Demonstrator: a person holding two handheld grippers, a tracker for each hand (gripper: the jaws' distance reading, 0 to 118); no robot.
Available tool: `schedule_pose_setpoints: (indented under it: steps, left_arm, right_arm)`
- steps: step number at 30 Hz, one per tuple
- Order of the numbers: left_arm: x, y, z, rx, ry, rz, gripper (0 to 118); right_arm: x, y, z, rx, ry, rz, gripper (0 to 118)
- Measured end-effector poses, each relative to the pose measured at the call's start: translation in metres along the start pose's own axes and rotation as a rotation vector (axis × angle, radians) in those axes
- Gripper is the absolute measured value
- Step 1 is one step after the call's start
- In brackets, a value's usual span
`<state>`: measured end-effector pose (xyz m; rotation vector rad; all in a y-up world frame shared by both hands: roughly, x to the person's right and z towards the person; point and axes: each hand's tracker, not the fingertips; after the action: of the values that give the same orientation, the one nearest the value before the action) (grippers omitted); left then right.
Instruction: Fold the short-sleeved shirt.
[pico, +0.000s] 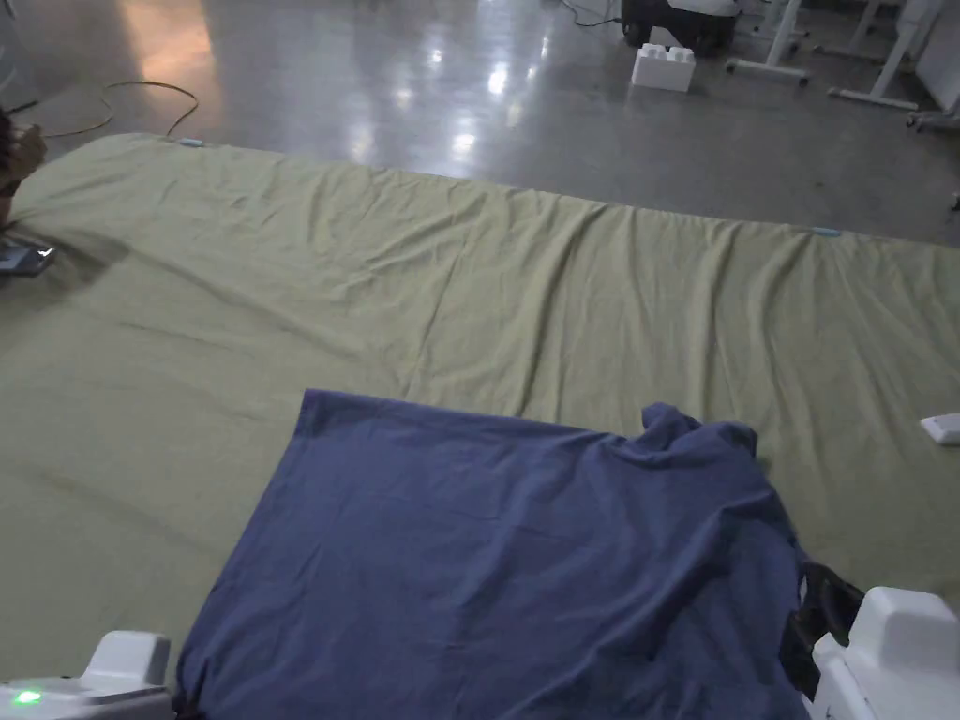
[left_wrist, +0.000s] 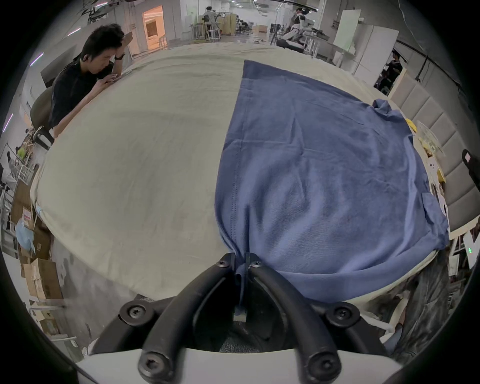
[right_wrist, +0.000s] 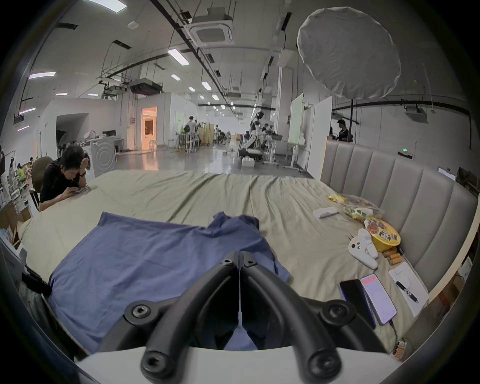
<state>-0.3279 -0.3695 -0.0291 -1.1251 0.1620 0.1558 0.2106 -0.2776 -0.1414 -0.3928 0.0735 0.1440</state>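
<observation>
The left gripper (left_wrist: 241, 262) pinches the near-left hem of the blue shirt (pico: 506, 553), spread flat on the near olive sheet (pico: 469, 281). The right gripper (right_wrist: 239, 257) is pressed together over the shirt's right side; whether it holds cloth, I cannot tell. Likely next: fold the hem across.

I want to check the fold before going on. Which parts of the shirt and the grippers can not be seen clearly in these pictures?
- Shirt: near edge cut off by the bottom of the head view.
- Sleeve at the far right: bunched cloth in the head view; its shape is unclear.
- Right gripper: jaws together in the right gripper view, but the jaws themselves hide whether cloth is between them.
- Left gripper: shirt edge pinched; the jaws cover the cloth below.
</observation>
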Motion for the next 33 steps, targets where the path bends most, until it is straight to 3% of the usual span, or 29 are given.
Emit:
schedule_pose_setpoints:
  steps: [3,4,6,7,14,18,24,27,29,33]
  left_arm:
    - [-0.002,-0.002,0.002,0.012,0.003,0.011,7]
    - [-0.002,-0.003,0.004,0.016,0.002,0.011,7]
    - [-0.002,-0.003,0.005,0.02,0.001,0.003,7]
    - [-0.003,-0.003,0.005,0.021,0.001,0.001,7]
    - [-0.003,-0.003,0.004,0.022,0.003,-0.006,7]
    - [-0.002,-0.002,0.003,0.022,0.013,-0.013,7]
    - [-0.002,-0.005,0.003,0.03,0.01,-0.006,7]
    - [-0.002,-0.006,0.004,0.035,0.009,-0.008,7]
    - [-0.002,-0.007,0.007,0.044,0.011,-0.007,7]
    - [-0.004,-0.009,0.018,0.111,0.01,-0.008,7]
  right_arm:
    - [0.022,-0.004,0.004,-0.175,0.013,0.024,8]
    - [0.029,-0.006,0.005,-0.233,0.019,0.04,19]
    - [0.043,-0.017,0.006,-0.352,0.026,0.033,52]
    - [0.049,-0.024,0.007,-0.412,0.028,0.028,62]
    - [0.055,-0.079,0.014,-0.585,0.01,0.048,69]
    - [0.046,-0.105,0.002,-0.701,0.008,0.049,67]
    - [0.033,-0.122,-0.016,-0.753,0.051,-0.004,12]
    - [0.029,-0.115,-0.015,-0.759,0.063,0.02,8]
    - [0.027,-0.112,-0.012,-0.757,0.069,0.094,7]
    - [0.032,-0.097,0.0,-0.701,0.03,0.086,7]
